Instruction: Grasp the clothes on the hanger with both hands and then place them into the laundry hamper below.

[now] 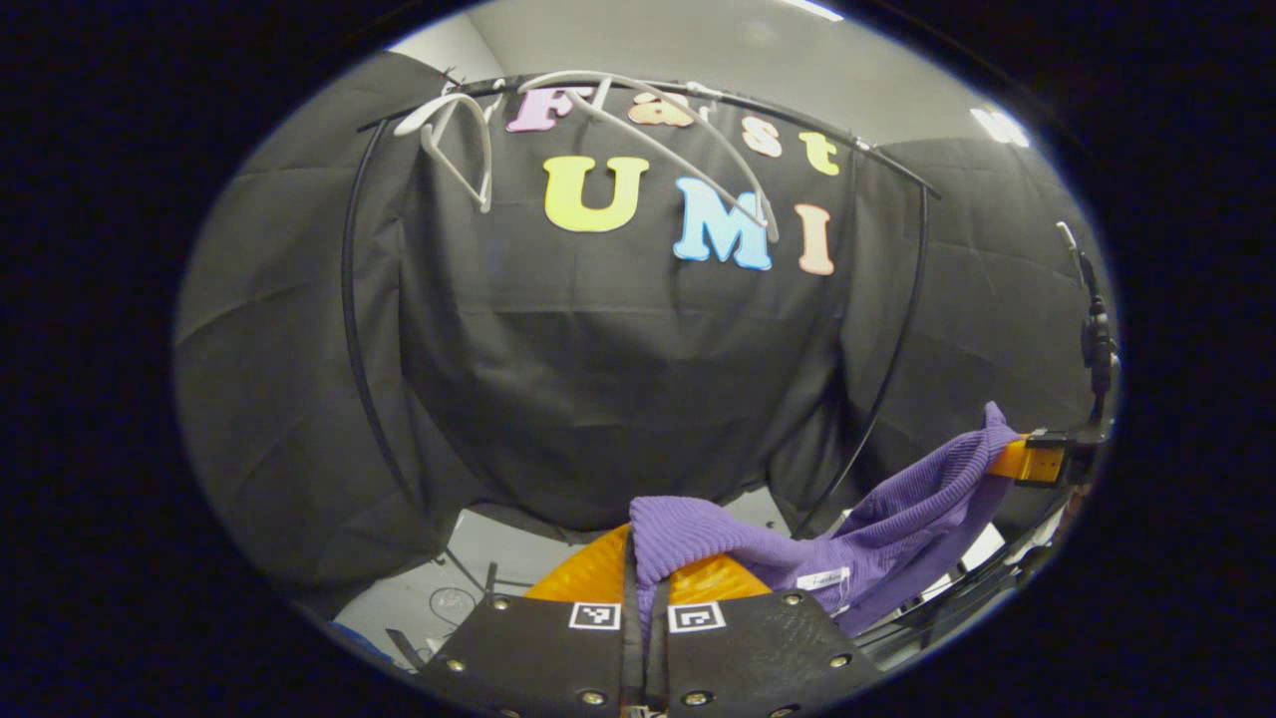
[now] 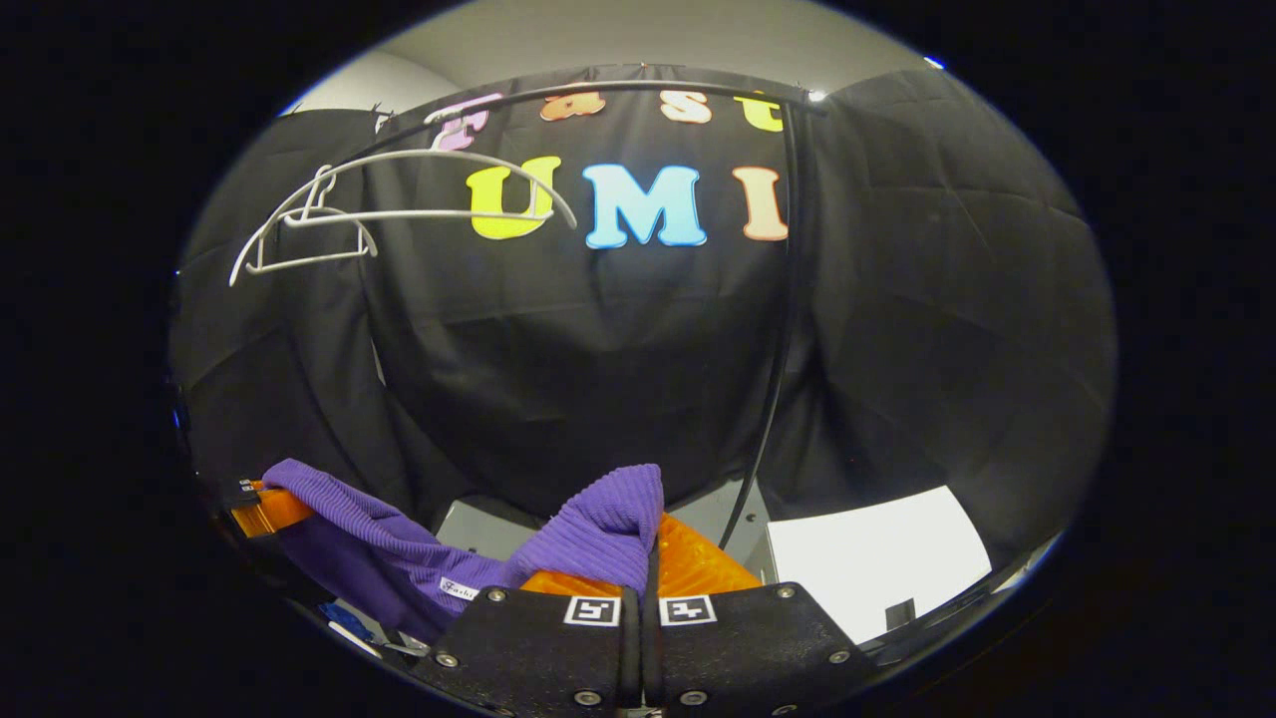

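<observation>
Left gripper view: the left tongs [image 1: 648, 598] sit at 6 o'clock, pressed together on a fold of the purple knit top [image 1: 877, 543]. The top stretches away toward 4 o'clock, where the right tongs [image 1: 1027, 462] pinch its other end. Two bare white hangers [image 1: 638, 135] dangle from a rail [image 1: 797, 118] at 12 o'clock, so the top is already off the hanger.

Right gripper view: the right tongs [image 2: 646, 583] at 6 o'clock clamp a purple fold, and the top [image 2: 389, 558] sags toward 8 o'clock, where the left tongs [image 2: 264, 509] grip it.

The step in hand looks like lowering the top into the hamper. Best done by bringing both tongs down together, level, easing them closer so the slack drops first, and releasing only once the cloth is inside.

The hamper itself cannot be made out. A white surface [image 2: 877, 558] shows at 5 o'clock, cut off by the edge.
</observation>
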`<state>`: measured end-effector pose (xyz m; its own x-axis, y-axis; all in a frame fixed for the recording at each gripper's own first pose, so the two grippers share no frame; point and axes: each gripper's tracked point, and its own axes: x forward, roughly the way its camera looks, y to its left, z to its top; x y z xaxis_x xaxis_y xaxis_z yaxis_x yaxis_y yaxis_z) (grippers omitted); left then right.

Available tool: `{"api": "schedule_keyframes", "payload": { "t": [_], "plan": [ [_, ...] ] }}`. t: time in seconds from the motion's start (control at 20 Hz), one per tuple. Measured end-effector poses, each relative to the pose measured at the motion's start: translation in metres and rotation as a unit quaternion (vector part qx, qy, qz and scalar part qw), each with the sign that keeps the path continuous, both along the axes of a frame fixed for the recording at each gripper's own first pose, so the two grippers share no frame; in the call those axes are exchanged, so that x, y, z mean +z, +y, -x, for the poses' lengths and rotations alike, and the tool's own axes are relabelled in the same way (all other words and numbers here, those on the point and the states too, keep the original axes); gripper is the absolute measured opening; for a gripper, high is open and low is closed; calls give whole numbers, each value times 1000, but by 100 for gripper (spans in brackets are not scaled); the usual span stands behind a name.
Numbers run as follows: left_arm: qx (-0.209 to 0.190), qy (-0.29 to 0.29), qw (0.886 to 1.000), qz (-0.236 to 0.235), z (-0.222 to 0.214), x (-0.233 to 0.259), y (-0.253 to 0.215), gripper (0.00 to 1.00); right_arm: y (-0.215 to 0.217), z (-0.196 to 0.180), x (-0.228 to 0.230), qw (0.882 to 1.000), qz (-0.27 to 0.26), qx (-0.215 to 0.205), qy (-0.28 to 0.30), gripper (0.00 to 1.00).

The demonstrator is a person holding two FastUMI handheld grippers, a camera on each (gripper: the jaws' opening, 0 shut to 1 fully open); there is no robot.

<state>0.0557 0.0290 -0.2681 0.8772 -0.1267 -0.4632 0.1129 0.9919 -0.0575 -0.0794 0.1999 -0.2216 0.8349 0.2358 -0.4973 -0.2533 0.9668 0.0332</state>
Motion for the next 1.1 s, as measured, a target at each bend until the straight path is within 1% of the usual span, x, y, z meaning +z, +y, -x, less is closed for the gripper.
{"api": "schedule_keyframes", "payload": {
  "t": [0.05, 0.1, 0.15, 0.35, 0.5, 0.55, 0.6, 0.65, 0.7, 0.75, 0.8, 0.85, 0.9, 1.1],
  "plan": [
    [-6, 16, 1000, -3, 3, -18, -4, 7, 6, 4, -17, 1000, 0, 1, 23, 0],
    [-12, 33, 999, -2, 6, -33, -8, 2, 11, 8, -34, 999, 2, 3, 48, 0],
    [-18, 48, 999, 0, 11, -47, -12, 2, 16, 10, -44, 998, 3, 7, 69, 0],
    [-36, 79, 996, 7, 11, -97, -24, 2, 41, 6, -79, 995, 4, 21, 99, 0],
    [-37, 102, 994, 29, 10, -128, -22, 2, 46, 5, -114, 992, 6, 21, 126, 0],
    [-38, 105, 993, 30, 11, -139, -24, 2, 47, 10, -123, 991, 1, 19, 136, 0],
    [-39, 111, 993, 27, 11, -149, -23, 7, 47, 13, -133, 989, -2, 16, 148, 0],
    [-40, 118, 992, 26, 10, -162, -25, 2, 48, 17, -147, 987, -4, 14, 160, 1],
    [-40, 126, 991, 27, 10, -172, -27, 2, 48, 21, -159, 985, -4, 11, 171, 1],
    [-42, 132, 990, 29, 11, -175, -31, 2, 48, 27, -169, 983, -4, 9, 184, 1],
    [-44, 137, 989, 30, 11, -183, -34, 7, 49, 32, -177, 980, -5, 5, 197, 1],
    [-47, 140, 989, 31, 10, -193, -36, 2, 51, 37, -184, 978, -8, 3, 208, 1],
    [-50, 142, 988, 30, 9, -197, -39, 2, 54, 40, -188, 976, -11, 2, 216, 0],
    [-63, 150, 986, 32, 10, -204, -57, 2, 58, 44, -195, 974, -13, 3, 224, 1]
  ]
}}
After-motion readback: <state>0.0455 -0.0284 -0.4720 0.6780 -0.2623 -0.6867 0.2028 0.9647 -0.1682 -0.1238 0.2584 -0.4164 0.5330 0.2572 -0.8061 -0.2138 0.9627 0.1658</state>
